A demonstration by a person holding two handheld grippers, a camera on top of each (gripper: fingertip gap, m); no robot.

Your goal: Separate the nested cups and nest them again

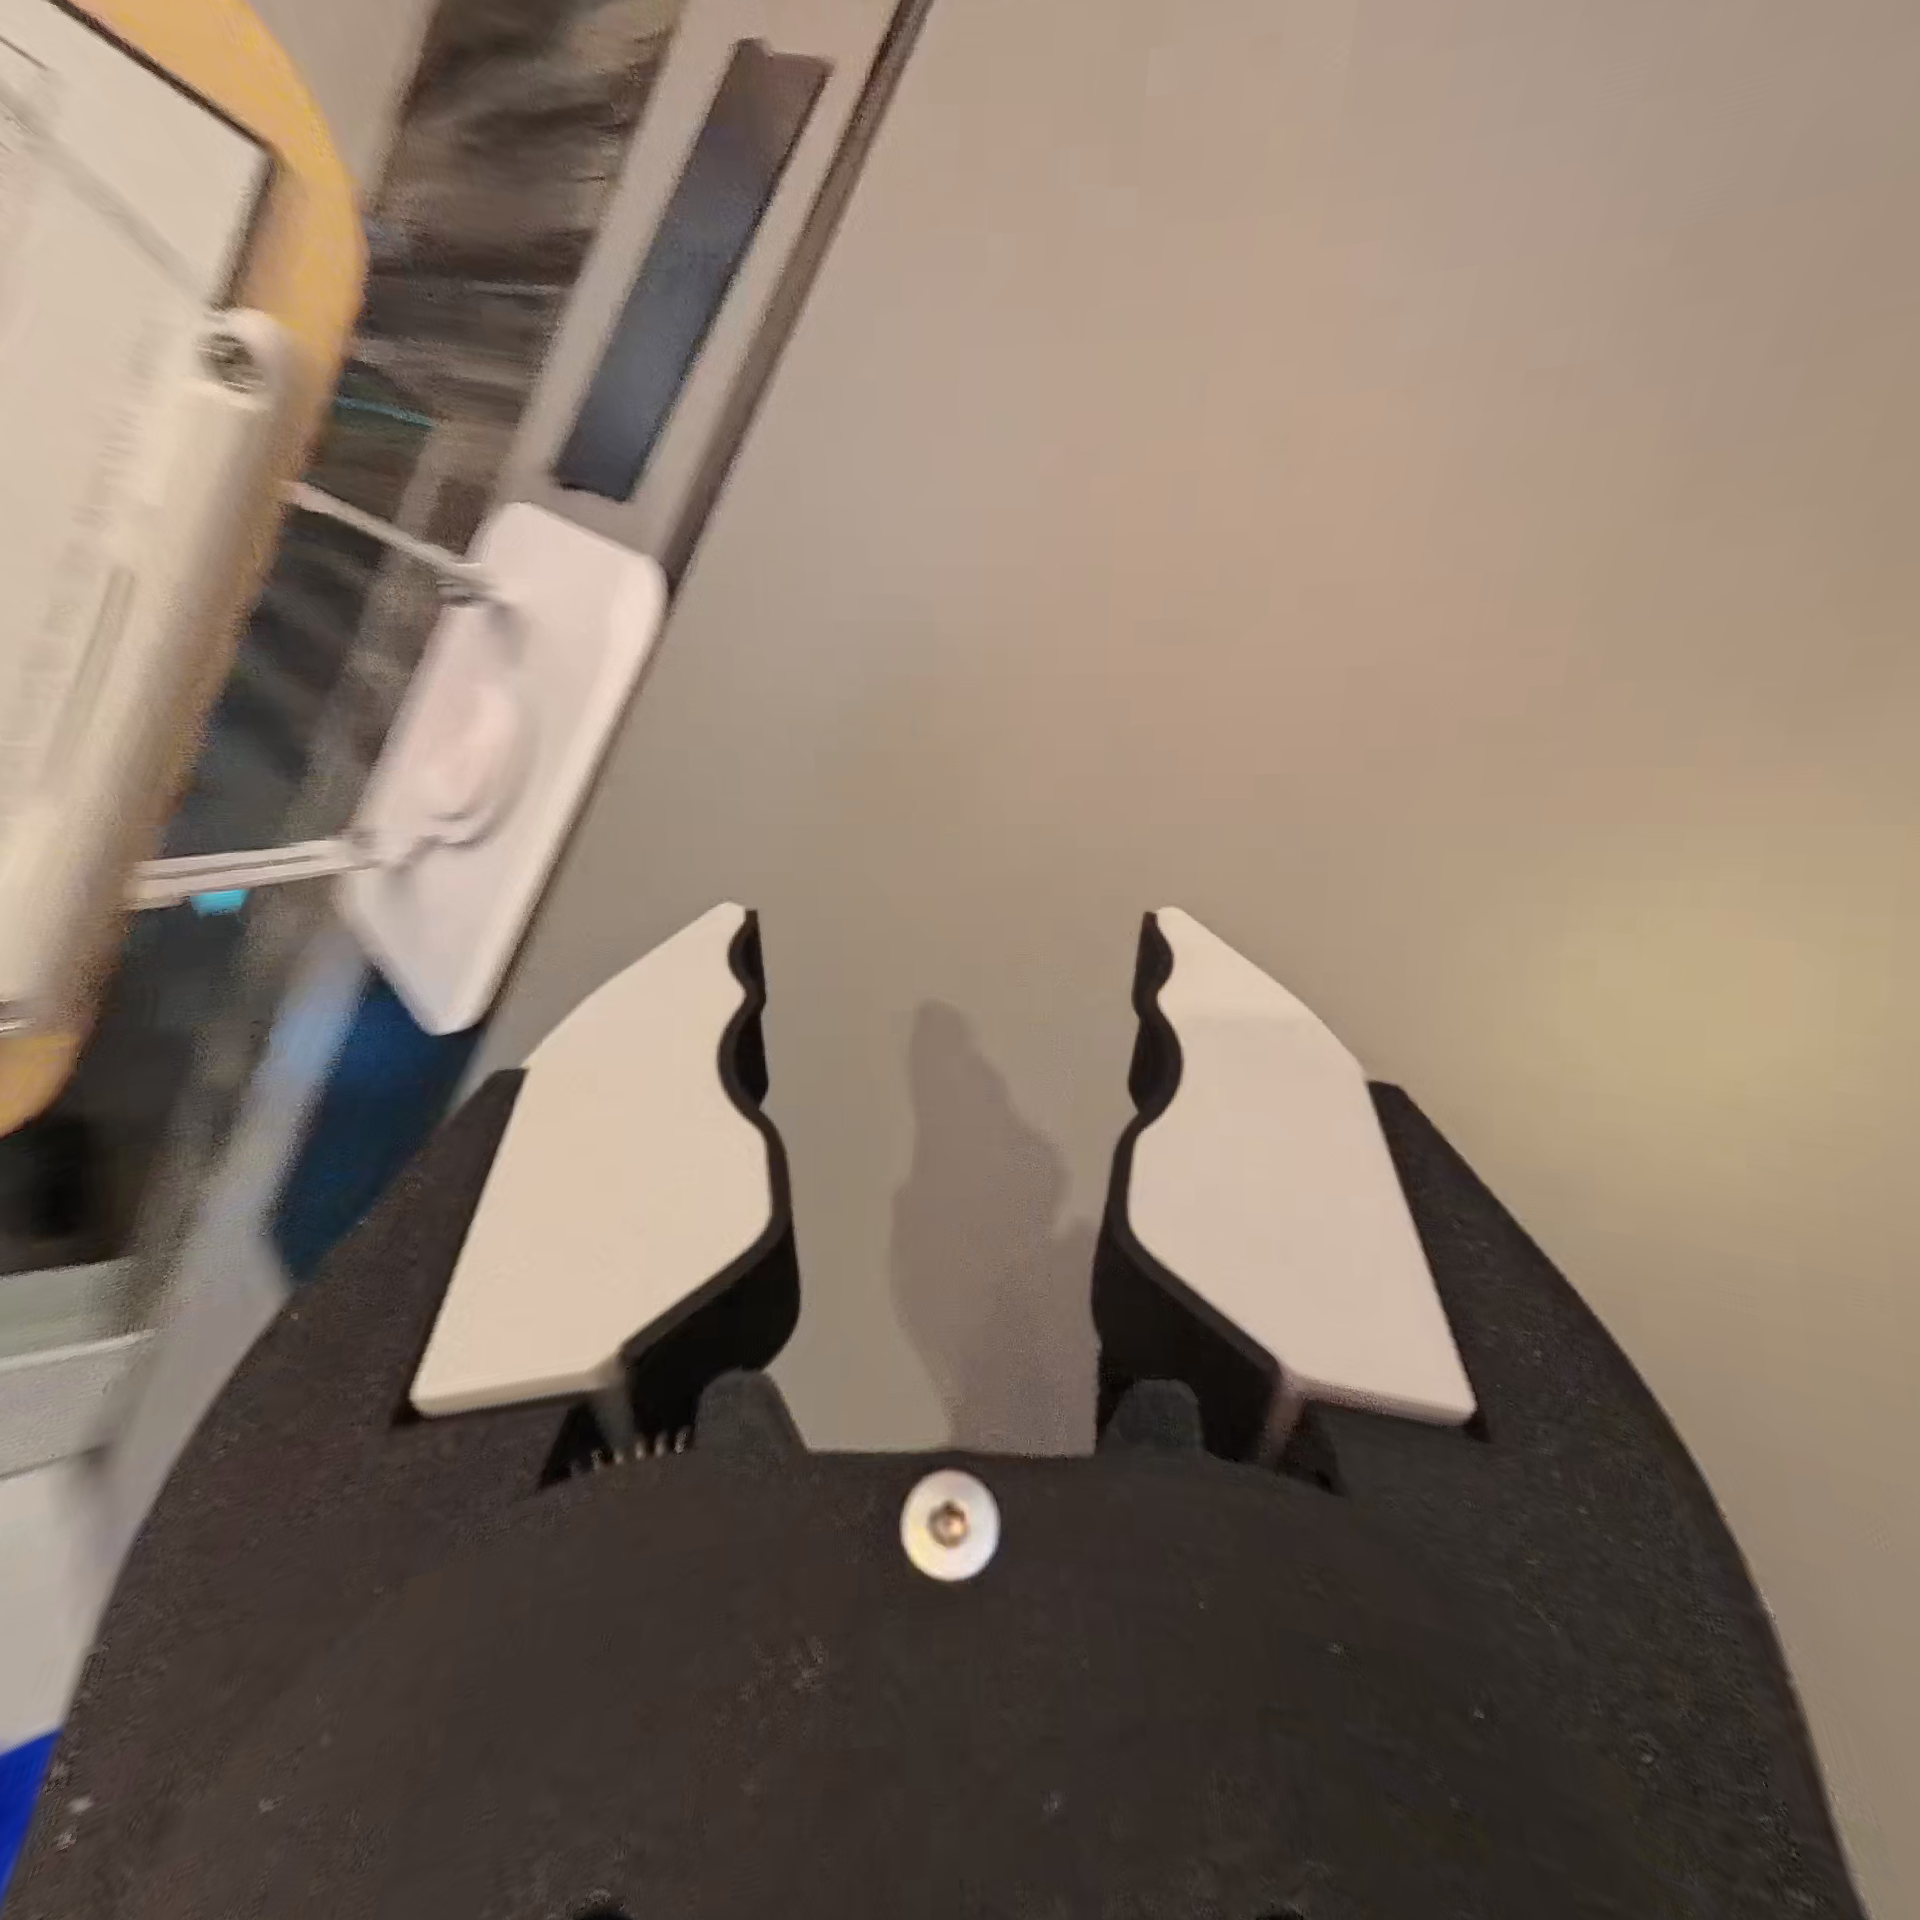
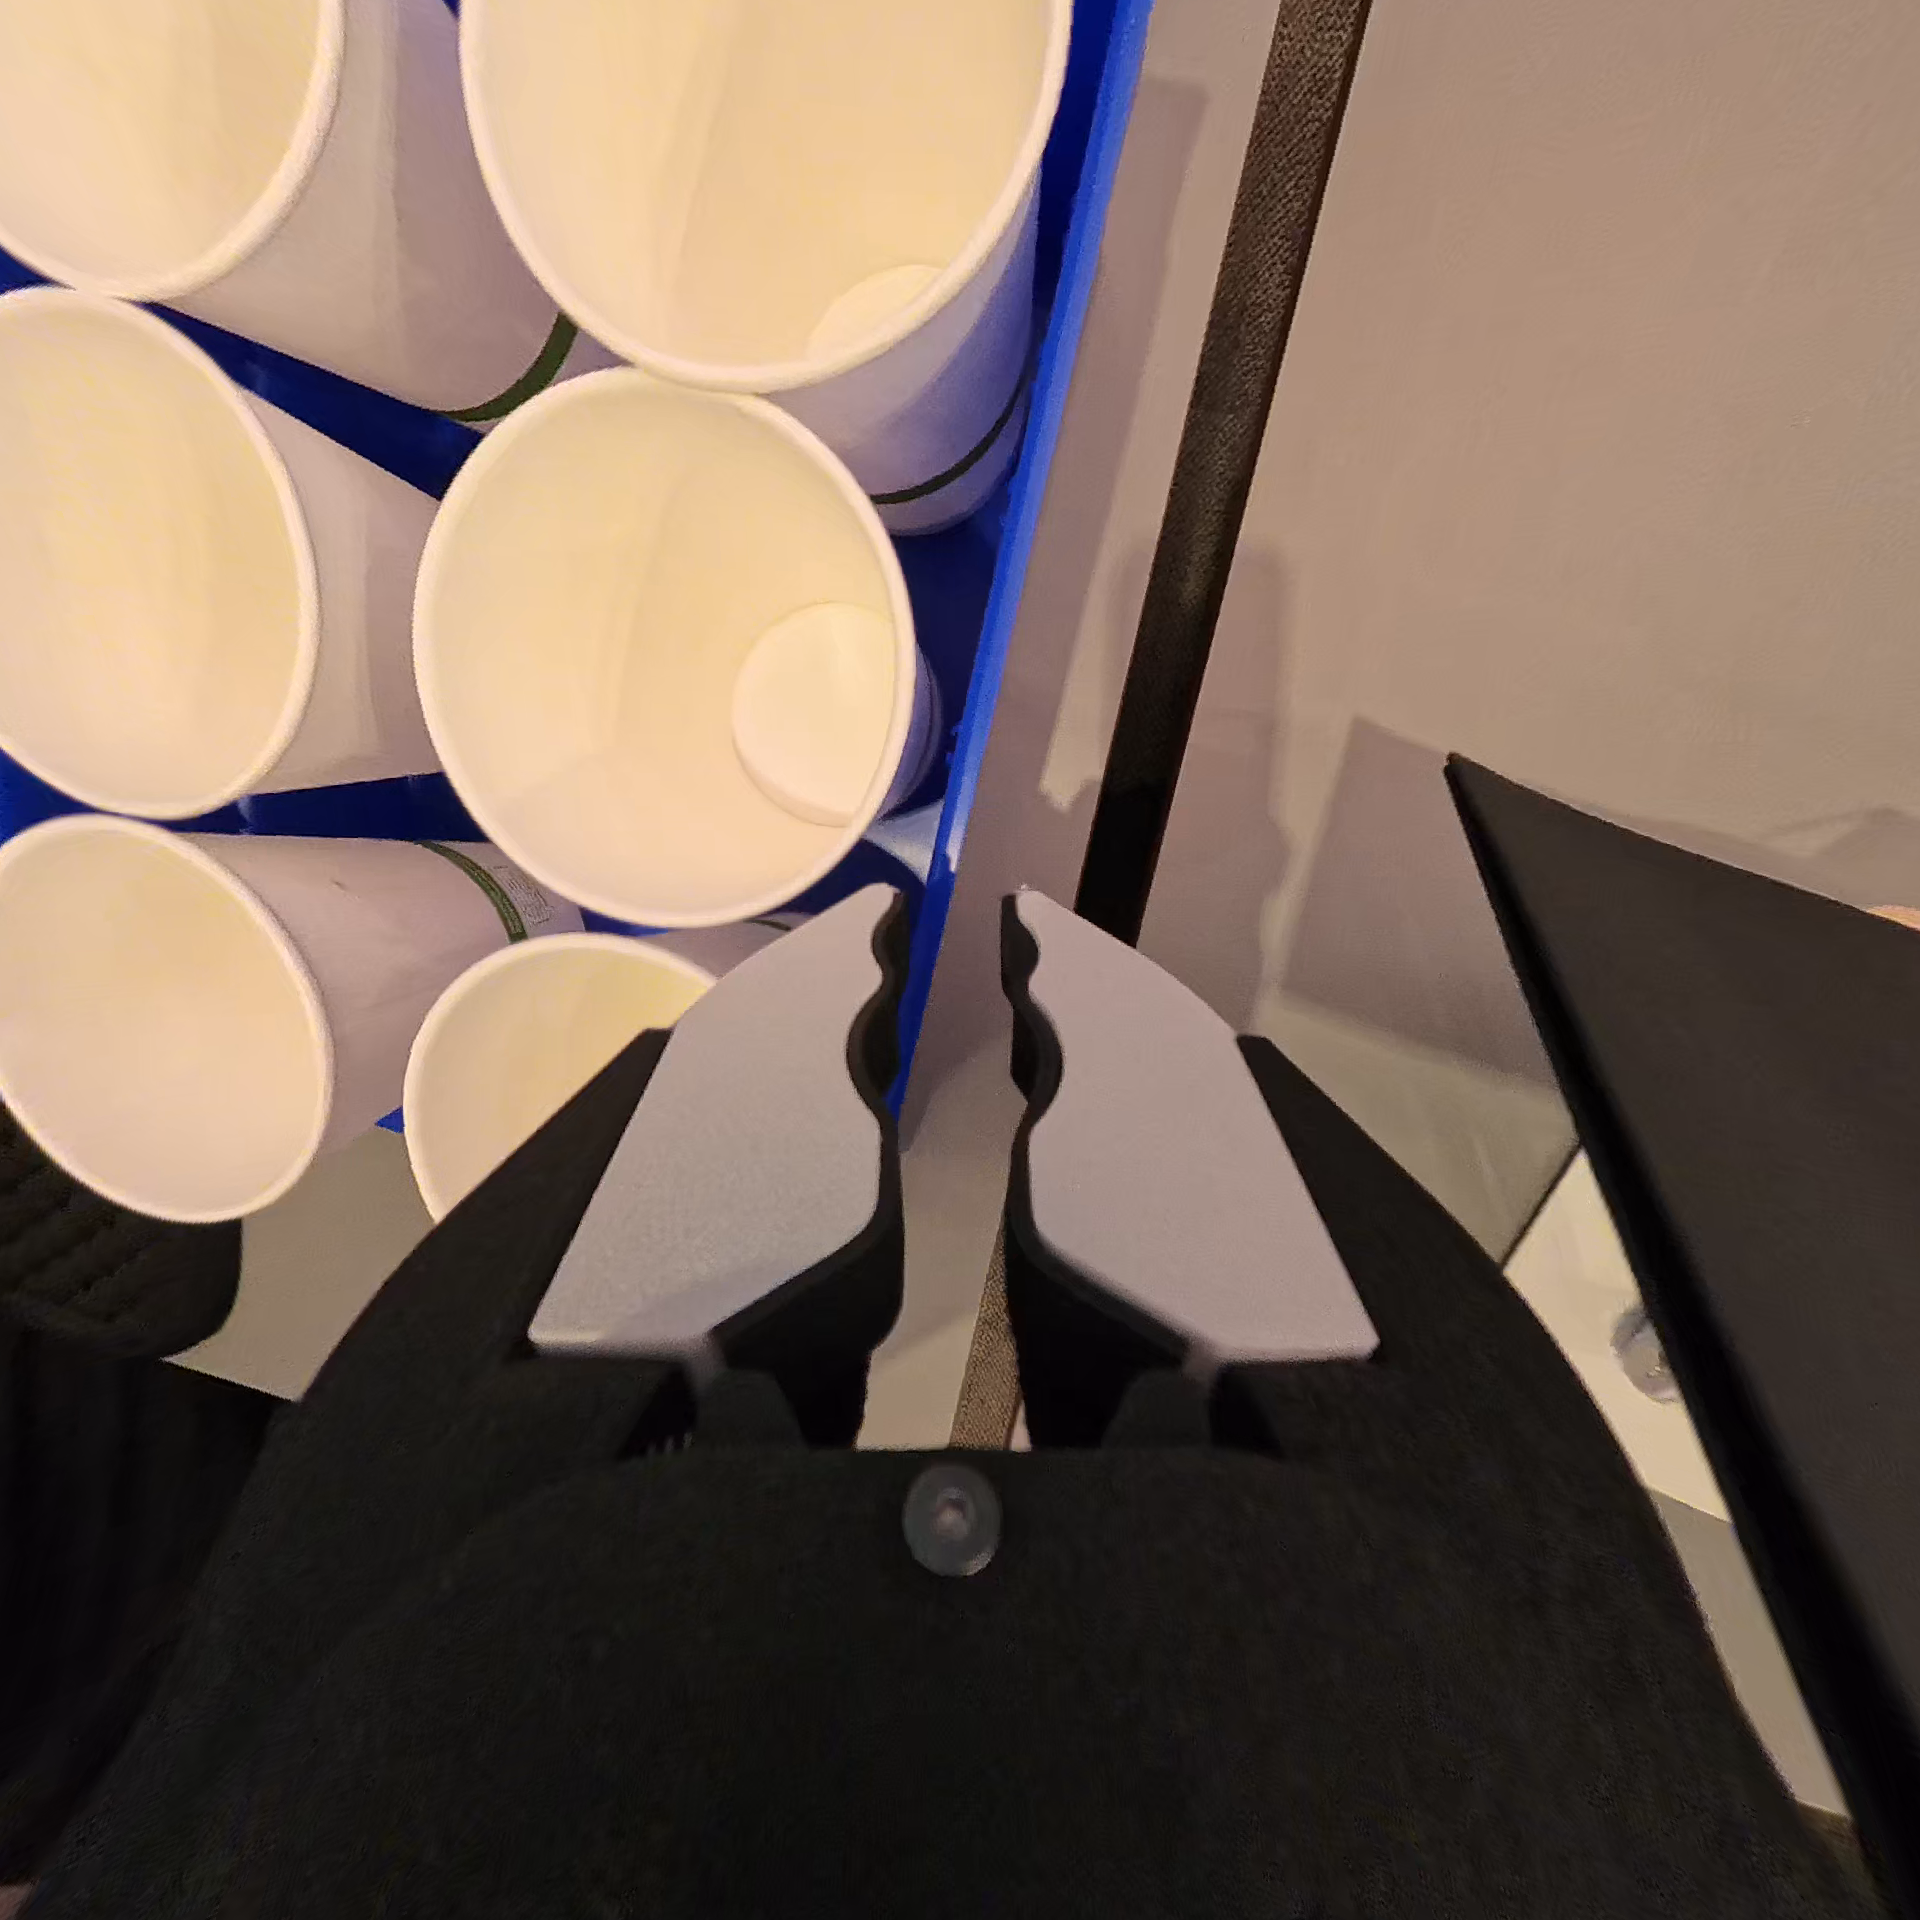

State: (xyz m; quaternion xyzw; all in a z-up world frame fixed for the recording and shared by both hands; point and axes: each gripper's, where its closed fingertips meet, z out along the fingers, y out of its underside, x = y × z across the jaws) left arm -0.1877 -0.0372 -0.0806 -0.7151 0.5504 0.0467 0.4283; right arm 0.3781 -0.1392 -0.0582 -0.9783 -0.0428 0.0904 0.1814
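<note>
White-faced fingers of the right gripper point(image 2: 951, 914) stand slightly apart, empty, beside the blue tray point(image 2: 1081, 312). Paper cups point(image 2: 665, 644) stand separately there: light, thin, probably easily crushed, so pinch gently at the rim. Left gripper point(image 1: 948, 925) gapes wide over bare table point(image 1: 1351, 520).

The left gripper point(image 1: 951, 935) is seen with its two white fingers point(image 1: 623, 1164) spread wide apart, and nothing is held between the black pads. The right gripper point(image 2: 956, 914) is seen with its fingers point(image 2: 1174, 1164) drawn near each other, a narrow gap being left; nothing is clamped between them.
</note>
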